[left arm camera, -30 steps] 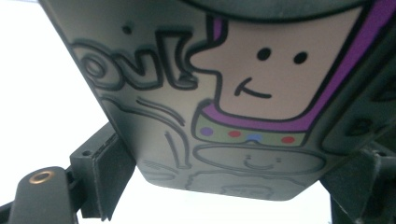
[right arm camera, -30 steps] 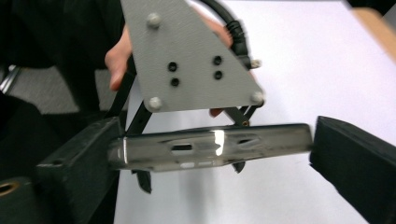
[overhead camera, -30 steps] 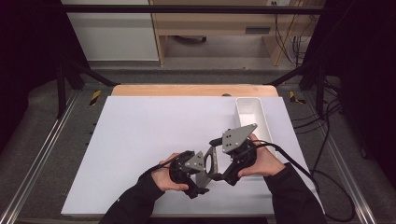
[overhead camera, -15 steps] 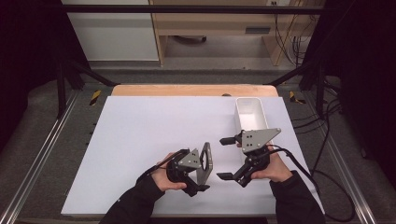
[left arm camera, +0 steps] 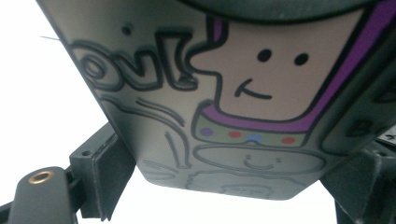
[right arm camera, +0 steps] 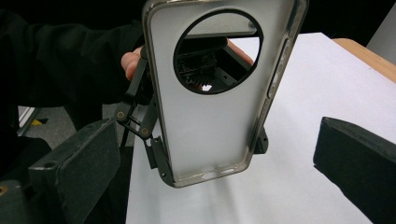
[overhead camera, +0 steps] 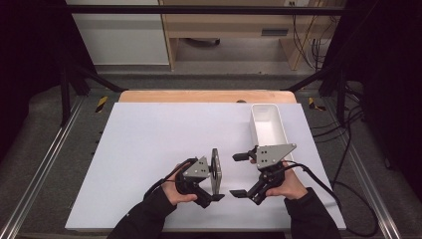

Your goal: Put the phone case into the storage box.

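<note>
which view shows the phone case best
The right gripper view: the phone case stands whole there, inside face and round camera hole clear. The left gripper view shows its printed back up close; the high view shows it edge-on.

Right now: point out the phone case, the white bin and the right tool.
phone case (right arm camera: 210, 126), right gripper view, plain inner face.
white bin (overhead camera: 280, 130), high view, right wall.
right tool (overhead camera: 241, 174), high view, gap between its tips.

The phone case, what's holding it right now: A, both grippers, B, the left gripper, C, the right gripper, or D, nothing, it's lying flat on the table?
B: the phone case stands on edge between the jaws of the left gripper, while the right gripper sits apart with its jaws wide and empty.
</note>
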`<state>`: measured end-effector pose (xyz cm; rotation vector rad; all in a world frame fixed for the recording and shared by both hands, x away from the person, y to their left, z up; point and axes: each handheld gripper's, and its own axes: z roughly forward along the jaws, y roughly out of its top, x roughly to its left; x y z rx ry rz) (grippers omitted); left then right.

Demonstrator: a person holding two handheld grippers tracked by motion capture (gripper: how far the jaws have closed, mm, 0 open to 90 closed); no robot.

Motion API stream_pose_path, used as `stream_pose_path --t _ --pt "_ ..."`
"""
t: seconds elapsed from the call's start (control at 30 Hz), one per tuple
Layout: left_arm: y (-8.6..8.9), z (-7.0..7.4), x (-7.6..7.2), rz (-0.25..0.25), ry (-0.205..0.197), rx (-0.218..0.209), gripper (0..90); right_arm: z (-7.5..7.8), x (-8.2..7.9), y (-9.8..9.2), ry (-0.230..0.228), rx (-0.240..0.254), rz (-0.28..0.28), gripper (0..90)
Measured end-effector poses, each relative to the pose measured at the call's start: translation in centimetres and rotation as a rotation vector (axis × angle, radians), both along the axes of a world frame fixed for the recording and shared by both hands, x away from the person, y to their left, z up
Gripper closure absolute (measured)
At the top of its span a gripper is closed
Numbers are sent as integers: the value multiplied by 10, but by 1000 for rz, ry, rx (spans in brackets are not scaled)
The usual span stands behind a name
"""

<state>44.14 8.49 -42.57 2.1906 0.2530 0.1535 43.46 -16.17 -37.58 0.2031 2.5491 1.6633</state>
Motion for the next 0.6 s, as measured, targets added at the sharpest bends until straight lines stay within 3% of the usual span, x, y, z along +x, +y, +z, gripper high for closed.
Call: stream_pose_path --t 0.1,0.3,0.43,0.6 --pt "0 -1 -1 21 -6 -17 115 -1 0 1 3 5 2 12" --pt "-1 -1 -1 0 17 -44 115 -1 1 2 7 11 8 12" --pt "-3 -2 -3 -13 49 -41 115 -1 2 3 8 11 10 13" --pt "-3 -1 -3 -19 56 -37 115 -1 3 5 11 12 16 13"
